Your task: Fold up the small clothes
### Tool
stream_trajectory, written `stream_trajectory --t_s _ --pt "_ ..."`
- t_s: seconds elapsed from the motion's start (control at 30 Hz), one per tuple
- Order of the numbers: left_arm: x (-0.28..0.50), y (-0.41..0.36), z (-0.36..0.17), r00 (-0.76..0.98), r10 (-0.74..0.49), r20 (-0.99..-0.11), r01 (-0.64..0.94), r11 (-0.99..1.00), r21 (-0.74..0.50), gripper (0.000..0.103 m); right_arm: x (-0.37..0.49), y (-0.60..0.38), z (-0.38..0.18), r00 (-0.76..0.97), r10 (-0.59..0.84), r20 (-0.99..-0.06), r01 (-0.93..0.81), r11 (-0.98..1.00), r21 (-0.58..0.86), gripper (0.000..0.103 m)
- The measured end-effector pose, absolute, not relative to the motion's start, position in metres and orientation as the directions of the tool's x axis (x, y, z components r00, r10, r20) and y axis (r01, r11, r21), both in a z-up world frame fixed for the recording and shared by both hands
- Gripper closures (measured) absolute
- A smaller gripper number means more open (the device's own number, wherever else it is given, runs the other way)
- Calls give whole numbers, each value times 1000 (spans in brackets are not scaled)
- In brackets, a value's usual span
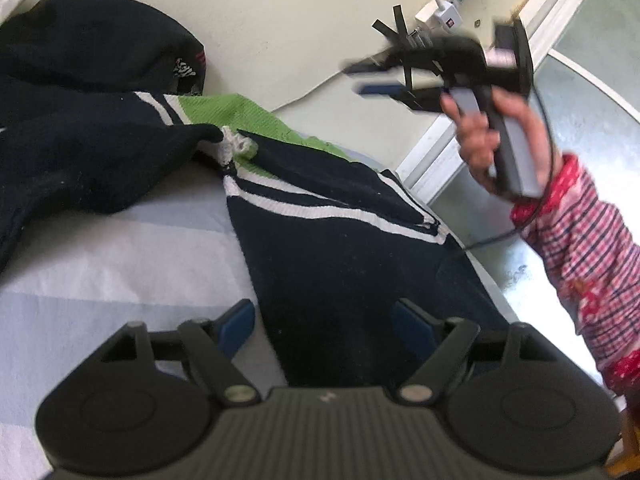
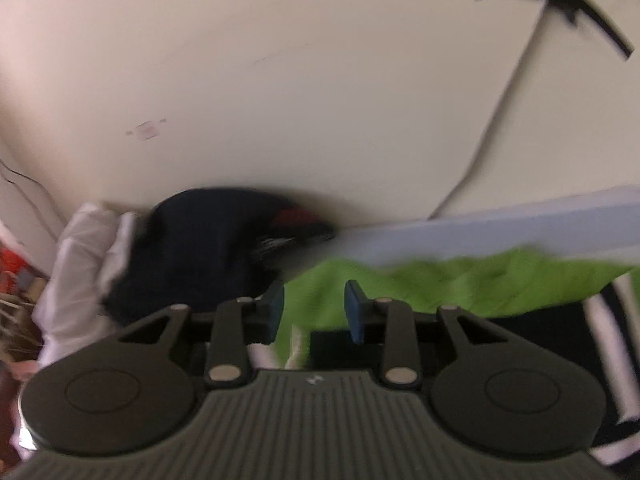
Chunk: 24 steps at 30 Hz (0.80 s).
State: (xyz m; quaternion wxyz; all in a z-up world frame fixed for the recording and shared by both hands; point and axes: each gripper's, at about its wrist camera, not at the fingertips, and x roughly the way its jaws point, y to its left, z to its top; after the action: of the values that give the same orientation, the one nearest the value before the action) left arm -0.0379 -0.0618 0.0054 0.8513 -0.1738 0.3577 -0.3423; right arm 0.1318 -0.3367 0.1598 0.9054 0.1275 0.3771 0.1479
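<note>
A small navy knit sweater (image 1: 344, 240) with white stripes and a green band (image 1: 224, 110) lies on a pale blue sheet (image 1: 132, 248). My left gripper (image 1: 326, 326) is open and empty, low over the sweater's near edge. My right gripper (image 1: 370, 78) is held up in the air at the right, above the sweater, with its jaws apart and nothing between them. In the blurred right wrist view the right gripper (image 2: 314, 310) is open above the green band (image 2: 440, 280).
A pile of dark clothes (image 1: 92, 48) lies at the far left against the cream wall; it also shows in the right wrist view (image 2: 200, 240). A white power strip and plug (image 1: 444, 8) are taped to the wall. A round table edge (image 1: 492, 276) runs along the right.
</note>
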Motion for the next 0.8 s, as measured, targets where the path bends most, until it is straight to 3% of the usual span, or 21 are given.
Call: stream_trajectory --t_s 0.07,0.13,0.2,0.37,0.4,0.43,0.5,0.63,0.73,0.77,0.8 --pt "-37 -63 5 501 -713 -491 460 700 -546 24 124 -372 159 738 252 -626 -96 957 272 66" --pt "-36 -64 4 497 -717 -489 463 696 -549 24 118 -408 152 776 68 -628 28 990 141 55" --pt "-36 -64 4 495 -720 -487 461 692 -555 23 112 -447 131 759 -81 -646 145 988 47 36" --pt "-32 -61 1 488 -732 -476 452 678 -580 23 109 -504 75 684 -103 -723 268 956 118 34" --pt "-32 -61 1 487 -733 -474 451 677 -582 23 110 -506 68 684 -97 -723 265 956 123 44" --pt "-32 -61 1 488 -733 -473 451 676 -583 23 112 -506 62 682 -96 -725 254 960 113 64" --pt "-32 -61 1 489 -732 -474 451 677 -581 23 114 -504 61 709 -129 -693 261 962 87 92" --pt "-34 -61 2 494 -730 -472 460 680 -571 23 120 -520 58 674 -285 -681 392 920 3 93" --pt "-37 -62 4 493 -737 -461 478 673 -564 22 111 -498 70 695 -267 -667 341 940 -21 76" --pt "-38 -62 5 495 -740 -455 487 670 -560 22 102 -486 80 727 -248 -640 309 951 -17 60" --pt "-41 -62 7 498 -744 -446 500 666 -553 22 93 -475 89 758 -233 -609 281 960 -17 58"
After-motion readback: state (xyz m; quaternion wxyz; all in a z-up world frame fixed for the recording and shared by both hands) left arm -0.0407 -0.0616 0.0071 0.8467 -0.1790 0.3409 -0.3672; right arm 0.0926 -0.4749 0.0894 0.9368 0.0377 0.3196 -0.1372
